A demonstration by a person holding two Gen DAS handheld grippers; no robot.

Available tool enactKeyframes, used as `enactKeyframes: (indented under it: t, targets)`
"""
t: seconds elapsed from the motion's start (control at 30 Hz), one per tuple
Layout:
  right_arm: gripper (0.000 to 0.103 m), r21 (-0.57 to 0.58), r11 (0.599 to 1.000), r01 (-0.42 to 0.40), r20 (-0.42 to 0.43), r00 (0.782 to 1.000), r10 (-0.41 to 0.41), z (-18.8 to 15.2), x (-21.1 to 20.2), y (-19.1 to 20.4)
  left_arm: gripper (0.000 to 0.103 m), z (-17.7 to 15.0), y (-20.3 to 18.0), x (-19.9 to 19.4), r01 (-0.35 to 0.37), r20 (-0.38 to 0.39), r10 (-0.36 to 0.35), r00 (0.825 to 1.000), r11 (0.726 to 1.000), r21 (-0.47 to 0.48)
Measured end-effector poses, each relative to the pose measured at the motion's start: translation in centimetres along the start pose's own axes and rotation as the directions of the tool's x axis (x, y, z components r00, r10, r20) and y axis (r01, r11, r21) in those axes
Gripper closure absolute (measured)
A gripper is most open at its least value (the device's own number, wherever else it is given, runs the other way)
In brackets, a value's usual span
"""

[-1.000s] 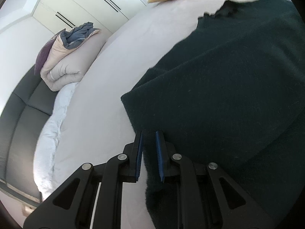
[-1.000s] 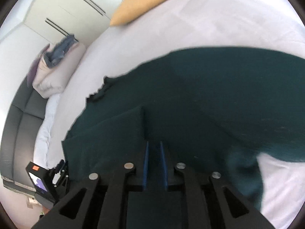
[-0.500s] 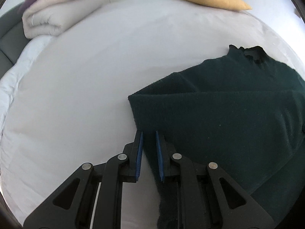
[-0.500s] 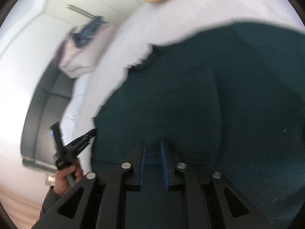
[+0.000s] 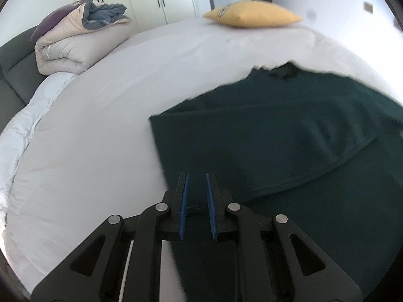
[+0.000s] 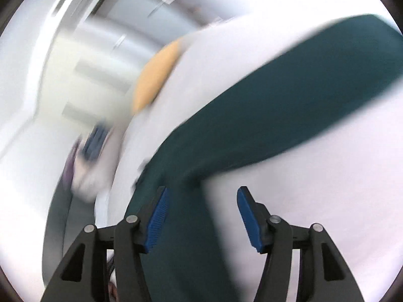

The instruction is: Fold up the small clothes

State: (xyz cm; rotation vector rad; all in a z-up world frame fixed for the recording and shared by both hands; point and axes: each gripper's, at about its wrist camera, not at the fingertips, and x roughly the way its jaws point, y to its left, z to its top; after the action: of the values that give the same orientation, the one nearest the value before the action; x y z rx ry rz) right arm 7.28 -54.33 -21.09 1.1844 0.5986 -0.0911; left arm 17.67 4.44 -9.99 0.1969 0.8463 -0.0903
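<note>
A dark green sweater (image 5: 289, 136) lies on the white bed sheet (image 5: 105, 136), its left side folded over the body, collar toward the far side. My left gripper (image 5: 196, 178) sits over the sweater's near left edge with its blue pads close together; whether cloth is pinched between them is unclear. The right wrist view is motion-blurred. There my right gripper (image 6: 201, 193) is open wide and empty above the sweater (image 6: 264, 115), with one long green part stretching to the upper right.
A yellow pillow (image 5: 252, 15) lies at the far edge of the bed. A rolled beige duvet (image 5: 70, 47) with blue and purple cloth on it sits at the far left by a dark headboard (image 5: 15, 75). White wardrobes stand behind.
My right gripper has opened, let go of the sweater and swung away fast. The left gripper has drawn back and risen, so more bed shows. The folded side now lies on the sweater.
</note>
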Motion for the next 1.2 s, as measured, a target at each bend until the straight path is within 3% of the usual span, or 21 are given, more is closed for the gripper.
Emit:
enactKeyframes:
  t: [0.1, 0.33, 0.53, 0.63, 0.7, 0.77, 0.83, 1.0, 1.2]
  targets:
    - [0.043, 0.213, 0.977, 0.004, 0.111, 0.993, -0.029, 2.6, -4.1, -5.6, 0.089, 1.0, -1.8, -0.9, 0.085, 0.0, -0.085, 0.996, 0.996, -0.04]
    - [0.043, 0.366, 0.927, -0.086, 0.245, 0.969, -0.006, 5.7, -6.0, -9.5, 0.089, 1.5, -4.8, -1.9, 0.171, -0.015, -0.173, 0.985, 0.982, -0.081]
    - [0.043, 0.36, 0.931, -0.067, 0.251, 0.967, -0.027, 7.3, -3.8, -8.5, 0.089, 2.1, -6.0, -1.4, 0.218, -0.029, -0.223, 0.974, 0.97, -0.108]
    - [0.043, 0.355, 0.929, -0.107, 0.201, 0.979, 0.036, 6.6, -2.1, -7.3, 0.089, 2.2, -6.3, -0.6, 0.24, -0.038, -0.246, 0.968, 0.963, -0.118]
    - [0.043, 0.344, 0.934, -0.096, 0.174, 0.984, 0.036, 5.7, -0.7, -6.7, 0.089, 2.1, -6.7, -0.3, 0.253, -0.047, -0.26, 0.965, 0.96, -0.119]
    - [0.045, 0.357, 0.929, -0.093, 0.22, 0.975, 0.014, 6.1, -0.4, -7.0, 0.089, 1.9, -6.9, -0.1, 0.259, -0.056, -0.266, 0.962, 0.96, -0.108]
    - [0.046, 0.411, 0.9, -0.147, 0.281, 0.959, 0.028, 6.6, -1.0, -8.2, 0.089, 1.9, -6.8, 0.2, 0.264, -0.055, -0.27, 0.961, 0.96, -0.098]
    - [0.059, 0.449, 0.875, -0.18, 0.358, 0.934, 0.008, 8.4, -2.2, -10.1, 0.089, 1.8, -6.3, 0.0, 0.273, -0.047, -0.279, 0.959, 0.956, -0.103]
    - [0.075, 0.385, 0.921, -0.051, 0.313, 0.947, -0.078, 8.9, -1.6, -8.2, 0.089, 1.8, -6.5, 0.6, 0.307, -0.053, -0.316, 0.947, 0.942, -0.135]
